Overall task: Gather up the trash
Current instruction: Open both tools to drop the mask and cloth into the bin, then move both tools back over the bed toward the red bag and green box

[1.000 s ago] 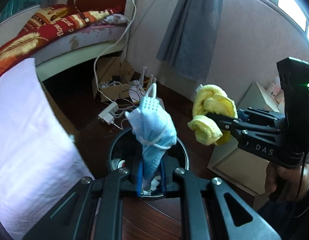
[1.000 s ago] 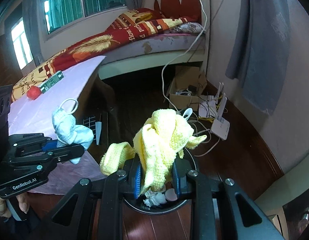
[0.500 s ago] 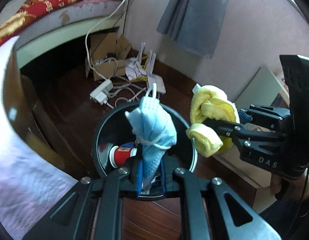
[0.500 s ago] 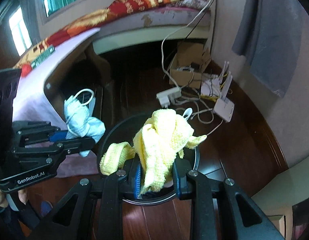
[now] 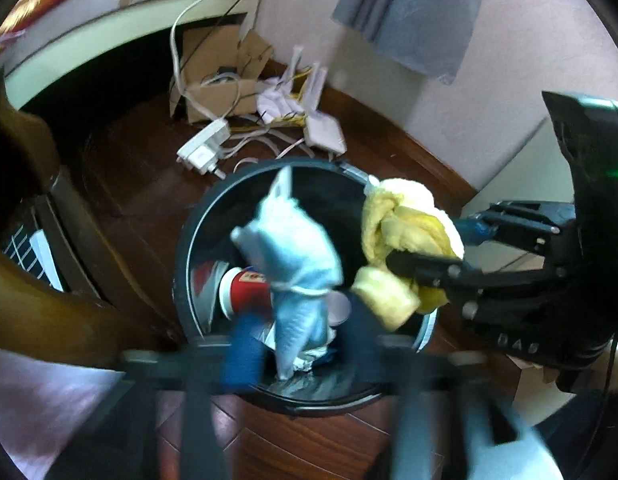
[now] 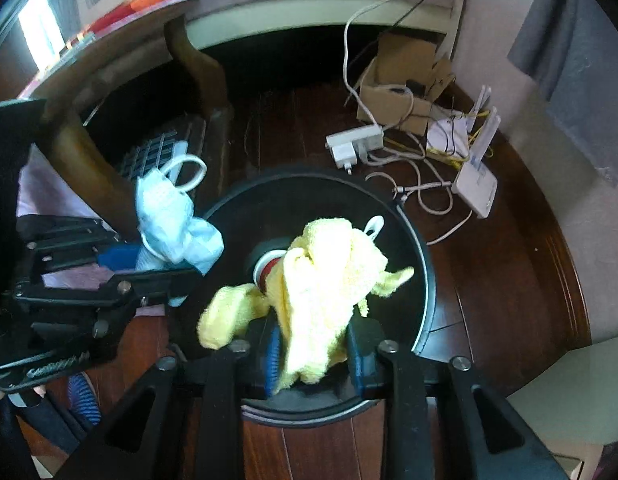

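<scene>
A round black bin [image 5: 185, 264] stands on the dark wood floor below both grippers, with a red cup [image 5: 245, 288] and other trash inside. A crumpled blue face mask [image 5: 293, 264] stands over the bin between the jaws of my left gripper [image 5: 301, 344]. Those jaws are opening, blurred and wide apart, and their pads are off the mask. My right gripper [image 6: 315, 354] hangs over the bin [image 6: 425, 280] with a yellow cloth [image 6: 325, 280] between its blue pads. Its jaws are opening, but the cloth still touches both pads.
A power strip [image 5: 205, 148], loose cables, a white router [image 5: 325, 136] and a cardboard box [image 5: 213, 80] lie on the floor behind the bin. A wooden table leg [image 5: 69, 216] stands left of it, a pale cabinet [image 5: 509, 184] to the right, and a bed behind.
Both grippers have come down closer over the bin. The left jaws have spread away from the mask. The yellow cloth keeps its shape between the right pads.
</scene>
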A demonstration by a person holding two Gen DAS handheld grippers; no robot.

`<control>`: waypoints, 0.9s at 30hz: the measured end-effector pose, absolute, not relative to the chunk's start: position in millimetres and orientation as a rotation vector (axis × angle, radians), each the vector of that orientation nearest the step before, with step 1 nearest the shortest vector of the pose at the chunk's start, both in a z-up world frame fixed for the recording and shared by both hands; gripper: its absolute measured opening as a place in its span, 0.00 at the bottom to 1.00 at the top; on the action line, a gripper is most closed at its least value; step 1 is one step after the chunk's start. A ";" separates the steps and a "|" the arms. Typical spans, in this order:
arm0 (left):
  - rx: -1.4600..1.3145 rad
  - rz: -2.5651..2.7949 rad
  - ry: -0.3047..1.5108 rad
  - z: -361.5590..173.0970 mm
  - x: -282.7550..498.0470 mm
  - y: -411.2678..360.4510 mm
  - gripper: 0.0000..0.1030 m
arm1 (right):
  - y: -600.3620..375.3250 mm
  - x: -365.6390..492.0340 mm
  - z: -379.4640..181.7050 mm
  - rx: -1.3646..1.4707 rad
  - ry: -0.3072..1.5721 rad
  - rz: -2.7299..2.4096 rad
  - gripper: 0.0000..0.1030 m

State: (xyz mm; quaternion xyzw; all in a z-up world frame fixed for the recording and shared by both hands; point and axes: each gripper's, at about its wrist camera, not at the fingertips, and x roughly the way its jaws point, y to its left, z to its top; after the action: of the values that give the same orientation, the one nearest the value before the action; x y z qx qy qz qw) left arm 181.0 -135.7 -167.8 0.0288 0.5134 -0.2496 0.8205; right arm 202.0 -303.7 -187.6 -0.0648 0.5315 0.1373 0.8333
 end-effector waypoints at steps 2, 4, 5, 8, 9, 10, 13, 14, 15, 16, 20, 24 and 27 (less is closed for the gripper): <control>0.073 -0.519 1.088 -172.2 179.9 -135.6 0.94 | -314.9 205.1 -197.7 -0.163 1.152 0.214 0.81; 0.084 -0.506 1.074 -172.5 175.5 -134.6 0.94 | -329.4 205.9 -198.1 -0.124 1.171 0.174 0.81; 0.078 -0.503 1.072 -172.4 174.5 -131.9 0.94 | -335.6 205.6 -195.8 -0.105 1.170 0.158 0.86; 0.061 -0.490 1.074 -172.6 173.6 -130.1 0.94 | -345.5 202.8 -187.7 -0.110 1.145 0.103 1.00; 0.059 -0.489 1.071 -170.9 172.0 -129.8 0.94 | -347.4 202.2 -184.7 -0.110 1.140 0.087 1.00; 0.059 -0.489 1.063 -167.3 169.8 -130.2 0.95 | -350.0 201.0 -179.2 -0.102 1.128 0.072 1.00; 0.052 -0.496 1.031 -152.2 164.2 -131.2 0.95 | -356.4 197.9 -159.4 -0.079 1.084 0.033 1.00; 0.050 -0.495 1.016 -146.1 163.0 -130.3 0.95 | -358.4 196.7 -151.9 -0.065 1.068 0.027 1.00; 0.049 -0.492 1.001 -139.6 161.7 -130.1 0.95 | -360.6 196.7 -144.1 -0.051 1.051 0.020 1.00; 0.049 -0.490 0.987 -134.7 161.6 -129.6 0.95 | -363.1 195.4 -135.9 -0.041 1.032 0.012 1.00; 0.031 -0.482 0.924 -103.4 155.5 -122.6 0.95 | -365.9 186.6 -103.2 -0.016 0.949 -0.010 1.00; 0.036 -0.479 0.866 -73.9 147.4 -113.6 0.95 | -359.6 175.1 -71.6 -0.024 0.860 -0.009 1.00; 0.048 -0.456 0.814 -52.3 139.3 -102.3 0.95 | -347.4 167.7 -48.8 -0.047 0.788 0.014 1.00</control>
State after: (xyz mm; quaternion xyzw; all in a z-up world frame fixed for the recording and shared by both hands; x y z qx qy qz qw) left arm 139.3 -102.3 -52.3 0.0230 0.3924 -0.2197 0.8929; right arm 167.7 -347.4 -48.8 -0.0227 0.3838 0.0069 0.9231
